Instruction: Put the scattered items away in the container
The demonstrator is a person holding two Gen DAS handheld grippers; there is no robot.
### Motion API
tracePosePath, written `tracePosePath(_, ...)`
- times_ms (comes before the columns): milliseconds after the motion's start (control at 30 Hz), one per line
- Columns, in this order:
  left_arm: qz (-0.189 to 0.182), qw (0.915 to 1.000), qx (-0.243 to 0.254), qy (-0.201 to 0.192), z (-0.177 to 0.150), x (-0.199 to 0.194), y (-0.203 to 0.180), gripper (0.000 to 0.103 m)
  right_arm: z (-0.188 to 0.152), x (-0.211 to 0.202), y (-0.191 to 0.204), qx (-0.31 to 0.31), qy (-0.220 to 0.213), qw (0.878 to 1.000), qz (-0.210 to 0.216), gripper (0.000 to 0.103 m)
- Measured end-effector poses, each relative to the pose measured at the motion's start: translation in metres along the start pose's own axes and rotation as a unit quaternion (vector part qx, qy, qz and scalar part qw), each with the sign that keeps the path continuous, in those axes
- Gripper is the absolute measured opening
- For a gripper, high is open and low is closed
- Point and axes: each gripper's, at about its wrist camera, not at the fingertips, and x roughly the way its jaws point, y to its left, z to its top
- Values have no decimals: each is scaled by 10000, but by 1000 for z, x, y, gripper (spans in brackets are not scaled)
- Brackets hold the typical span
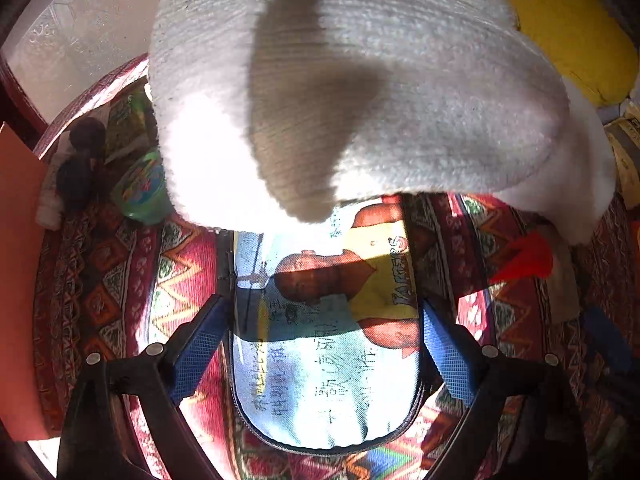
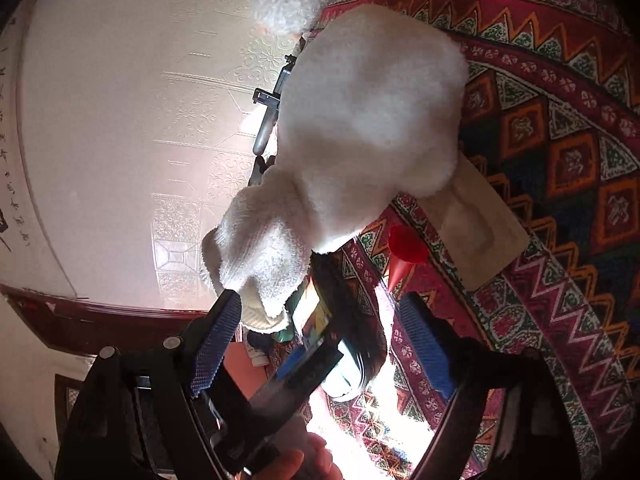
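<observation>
My left gripper (image 1: 320,344) is open, its blue-padded fingers (image 1: 200,344) on either side of a printed zip pencil case (image 1: 324,360) that lies on the patterned cloth (image 1: 100,280). A white gloved hand (image 1: 352,92) hangs over the far end of the case. My right gripper (image 2: 320,344) is open and empty; between its fingers (image 2: 424,344) I see the left gripper's black body, the case edge (image 2: 316,312) and the gloved hand (image 2: 360,132). A red cone (image 2: 402,256) lies on the cloth, also in the left view (image 1: 524,258).
At the far left a green round toy (image 1: 140,188), dark balls (image 1: 86,136) and a green packet (image 1: 128,120) lie by an orange box wall (image 1: 16,280). A beige flat pad (image 2: 484,228) lies near the cone. A yellow cushion (image 1: 572,32) sits far right.
</observation>
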Motion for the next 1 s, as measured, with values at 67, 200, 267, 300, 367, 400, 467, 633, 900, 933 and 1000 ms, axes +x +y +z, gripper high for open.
tracePosePath(67, -282, 9992, 270, 59, -38, -18, 13, 94, -8, 1, 2, -139, 162, 9997, -146, 82)
tracePosePath(200, -834, 9939, 710, 100, -111, -51, 41, 99, -44, 28, 9, -718, 1262, 9876, -598, 88)
tracePosePath(267, -801, 9942, 716, 37, -137, -61, 49, 103, -67, 52, 11, -919, 1912, 9752, -633, 93)
tracePosePath(300, -801, 9945, 667, 116, -146, -63, 51, 103, -77, 61, 9, -957, 2090, 9705, -733, 93)
tracePosePath(367, -784, 9935, 660, 492, -159, -57, 47, 103, -90, 73, 5, -1070, 2211, 9655, -862, 94)
tracePosePath(400, -628, 9927, 859, 562, -165, -53, 41, 103, -94, 74, 6, -1175, 2194, 9641, -924, 95)
tracePosePath(467, -299, 9897, 1346, 377, -171, -51, 27, 103, -97, 72, 13, -1343, 2146, 9623, -994, 96)
tracePosePath(633, -512, 9947, 866, 210, -160, -56, 36, 103, -88, 70, 22, -1368, 1644, 9746, -662, 59)
tracePosePath(900, -922, 9950, 274, 280, -151, -65, 55, 98, -53, -15, 65, -1812, -910, 9783, 425, 88)
tracePosePath(933, -963, 9948, 200, 282, -152, -67, 58, 95, -50, -17, 60, -1672, -954, 9813, -67, 102)
tracePosePath(1000, -1433, 9888, -189, 370, -151, -71, 72, 94, -47, -4, 38, -1269, -118, 9836, -1272, 102)
